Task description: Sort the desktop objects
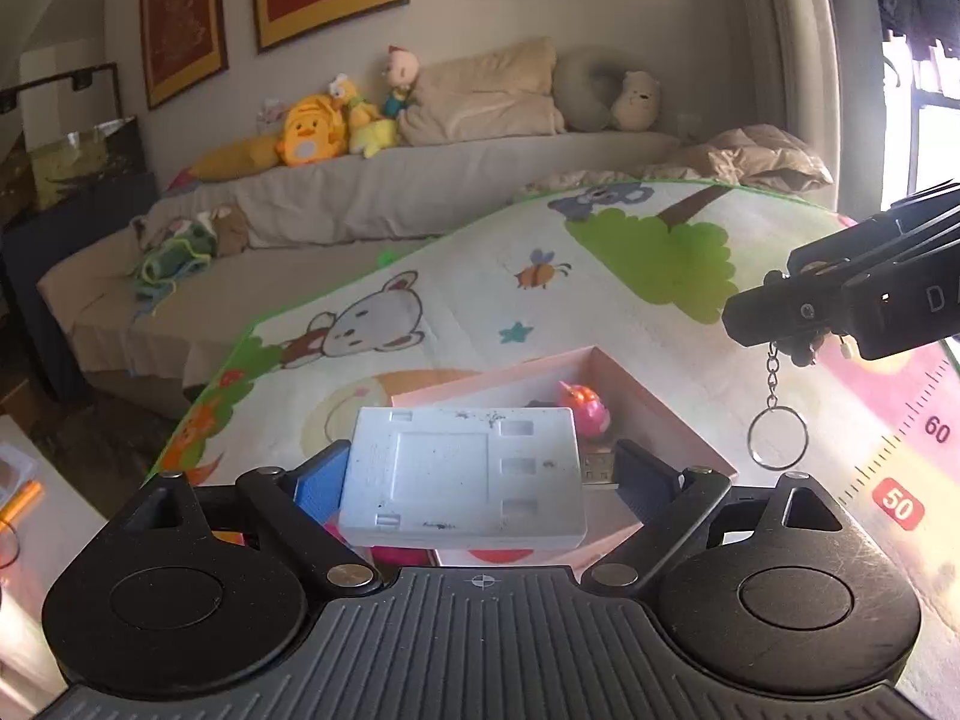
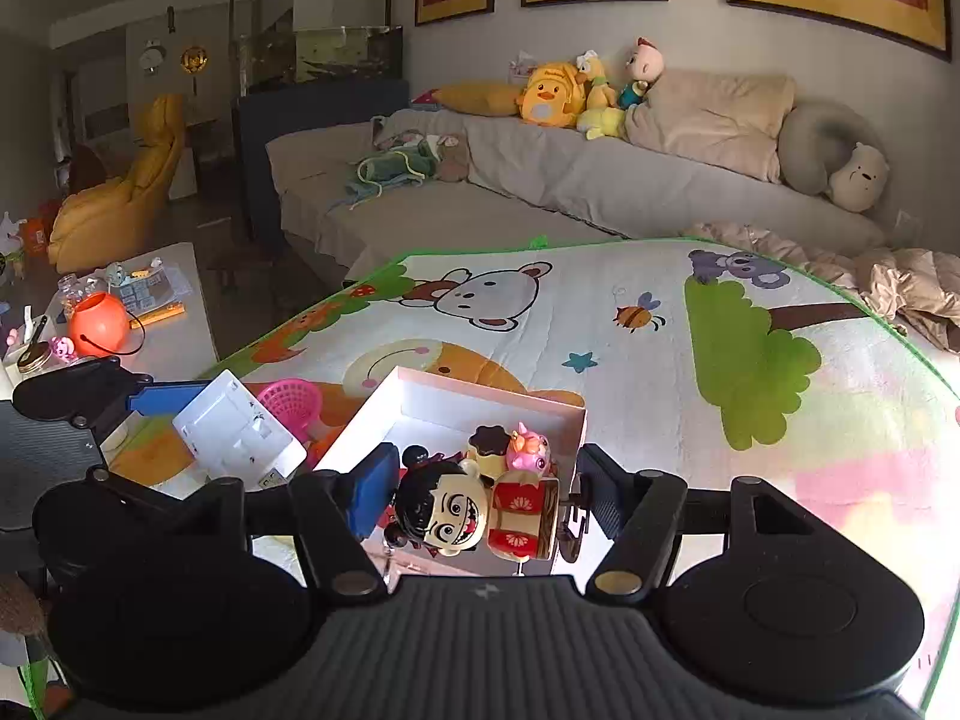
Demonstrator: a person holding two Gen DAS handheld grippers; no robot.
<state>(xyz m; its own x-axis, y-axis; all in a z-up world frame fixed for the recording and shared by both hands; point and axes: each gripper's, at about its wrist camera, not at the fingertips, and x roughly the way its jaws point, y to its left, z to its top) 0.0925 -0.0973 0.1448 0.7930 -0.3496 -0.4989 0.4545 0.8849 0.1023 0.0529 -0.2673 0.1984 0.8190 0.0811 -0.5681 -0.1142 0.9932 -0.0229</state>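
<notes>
In the left wrist view my left gripper (image 1: 480,471) is shut on a white flat plastic device (image 1: 462,474) with a USB plug on its right end. It hangs above an open pink-rimmed box (image 1: 606,360) that holds a pink toy (image 1: 585,411). My right gripper (image 2: 489,492) is shut on a keychain figure (image 2: 447,510) with black hair, a grinning face and a red-and-white block. Its chain and key ring (image 1: 777,438) dangle below the right gripper (image 1: 840,312). The box (image 2: 480,387) also holds a pudding toy (image 2: 489,447). The white device (image 2: 240,432) shows at left.
A cartoon play mat (image 2: 600,324) covers the surface. A pink basket (image 2: 291,402) lies left of the box. A side table at far left carries an orange bucket (image 2: 99,324) and small items. A sofa with plush toys (image 2: 552,96) runs behind.
</notes>
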